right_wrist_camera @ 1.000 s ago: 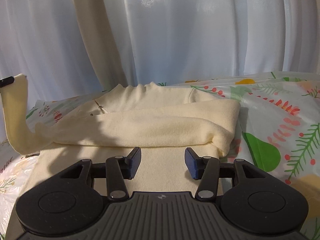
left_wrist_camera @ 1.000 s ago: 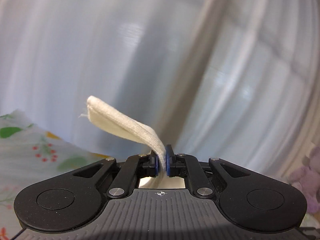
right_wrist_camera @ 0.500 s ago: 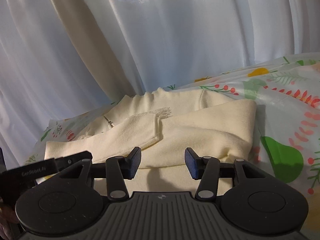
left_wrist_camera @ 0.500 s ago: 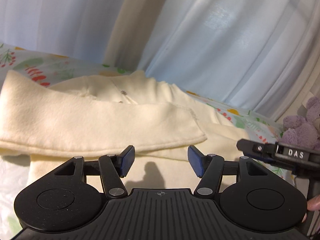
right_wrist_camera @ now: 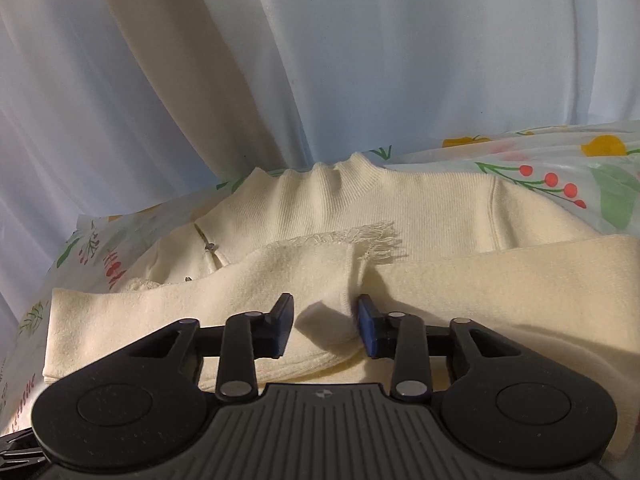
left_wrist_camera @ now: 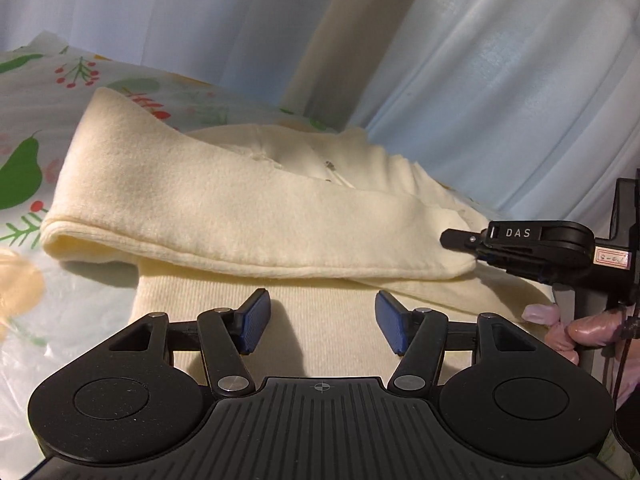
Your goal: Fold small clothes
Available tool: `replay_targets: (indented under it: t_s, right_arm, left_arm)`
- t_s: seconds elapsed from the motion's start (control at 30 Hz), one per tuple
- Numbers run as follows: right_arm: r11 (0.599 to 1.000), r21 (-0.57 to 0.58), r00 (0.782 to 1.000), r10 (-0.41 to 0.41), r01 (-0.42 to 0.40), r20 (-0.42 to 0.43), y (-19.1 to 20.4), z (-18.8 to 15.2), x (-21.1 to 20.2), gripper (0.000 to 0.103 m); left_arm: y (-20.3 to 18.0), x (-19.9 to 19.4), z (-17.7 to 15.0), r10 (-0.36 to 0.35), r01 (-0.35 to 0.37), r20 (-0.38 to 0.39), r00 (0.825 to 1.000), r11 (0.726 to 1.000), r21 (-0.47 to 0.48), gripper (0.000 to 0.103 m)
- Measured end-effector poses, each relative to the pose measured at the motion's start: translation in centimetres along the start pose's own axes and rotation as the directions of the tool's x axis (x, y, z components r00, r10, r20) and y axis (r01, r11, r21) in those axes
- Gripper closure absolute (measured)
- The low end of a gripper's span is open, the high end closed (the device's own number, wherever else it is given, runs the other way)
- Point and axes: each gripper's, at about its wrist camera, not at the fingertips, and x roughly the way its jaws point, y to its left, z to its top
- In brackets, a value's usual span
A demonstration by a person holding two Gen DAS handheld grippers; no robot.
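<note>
The cream sweater (left_wrist_camera: 224, 204) lay on the floral-covered surface (left_wrist_camera: 24, 92), near its curtained far edge, both sleeves folded across the chest. The left hand-held gripper (left_wrist_camera: 319, 326) hovered over the hem, pads apart and empty. The right hand-held gripper (right_wrist_camera: 325, 330) had just been closing around a sleeve cuff (right_wrist_camera: 340, 280); whether it pinched yet, I could not tell. Soft, light knit that would sag: best taken at hem corners or cuffs

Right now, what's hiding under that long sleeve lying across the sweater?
Under the sleeve lies the cream body of the sweater, and the other sleeve pokes out beneath its end. Whatever is on the covered chest cannot be seen.
</note>
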Motion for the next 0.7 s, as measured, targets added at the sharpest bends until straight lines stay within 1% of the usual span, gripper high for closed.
replay_targets:
  t_s: [0.07, 0.1, 0.13, 0.17, 0.2, 0.27, 0.3, 0.33, 0.37, 0.43, 0.5, 0.63, 0.7]
  right_arm:
    - [1.000, -0.023, 0.999, -0.016, 0.017, 0.034, 0.4, -0.1, -0.5, 0.094]
    - [0.999, -0.042, 0.996, -0.029, 0.033, 0.084, 0.5, -0.1, -1.6, 0.095]
    - [0.998, -0.041, 0.991, -0.035, 0.041, 0.130, 0.3, -0.1, -2.7, 0.095]
    - [0.997, -0.038, 0.984, -0.058, 0.065, 0.171, 0.0, -0.2, -3.7, 0.095]
    - [0.993, -0.030, 0.970, -0.108, 0.118, 0.217, -0.5, -0.3, -4.8, 0.095]
    - [0.976, 0.007, 0.940, -0.211, 0.217, 0.269, -1.8, -0.8, -6.3, 0.095]
    - [0.964, 0.050, 0.925, -0.266, 0.263, 0.272, -3.1, -1.2, -7.2, 0.095]
    - [0.957, 0.072, 0.919, -0.290, 0.281, 0.265, -3.8, -1.5, -7.5, 0.095]
    - [0.951, 0.092, 0.919, -0.308, 0.294, 0.247, -4.8, -1.9, -7.8, 0.095]
    - [0.947, 0.135, 0.932, -0.314, 0.293, 0.183, -6.8, -2.7, -7.7, 0.095]
    - [0.948, 0.170, 0.944, -0.296, 0.270, 0.147, -8.0, -3.2, -7.5, 0.094]
    - [0.949, 0.224, 0.957, -0.255, 0.220, 0.141, -9.0, -3.5, -7.6, 0.091]
    - [0.953, 0.226, 0.960, -0.238, 0.201, 0.146, -8.9, -3.6, -7.4, 0.094]
  left_arm:
    - [0.1, -0.1, 0.4, 0.012, -0.012, 0.009, 1.000, 1.000, -0.001, 0.039]
    - [0.1, -0.1, 0.5, 0.022, -0.022, 0.014, 1.000, 1.000, 0.000, 0.039]
    - [0.2, 0.0, 0.8, 0.036, -0.036, 0.021, 0.999, 0.999, 0.001, 0.039]
    - [0.4, 0.0, 1.0, 0.043, -0.042, 0.024, 0.999, 0.999, -0.002, 0.039]
    - [0.6, 0.0, 1.1, 0.044, -0.044, 0.025, 0.999, 0.999, -0.006, 0.039]
    - [1.1, 0.1, 1.5, 0.060, -0.060, 0.030, 0.998, 0.998, -0.020, 0.039]
    - [1.3, 0.2, 1.6, 0.067, -0.066, 0.033, 0.997, 0.997, -0.028, 0.039]
    - [1.5, 0.3, 1.9, 0.069, -0.067, 0.038, 0.997, 0.997, -0.038, 0.039]
    - [1.7, 0.4, 2.0, 0.069, -0.067, 0.042, 0.997, 0.996, -0.050, 0.039]
    - [1.8, 0.6, 2.4, 0.065, -0.062, 0.044, 0.997, 0.996, -0.071, 0.039]
    - [1.8, 0.7, 2.7, 0.060, -0.057, 0.046, 0.997, 0.995, -0.079, 0.039]
    - [1.5, 1.0, 2.9, 0.059, -0.057, 0.035, 0.998, 0.996, -0.064, 0.039]
    - [1.3, 1.2, 2.9, 0.063, -0.061, 0.029, 0.998, 0.996, -0.057, 0.039]
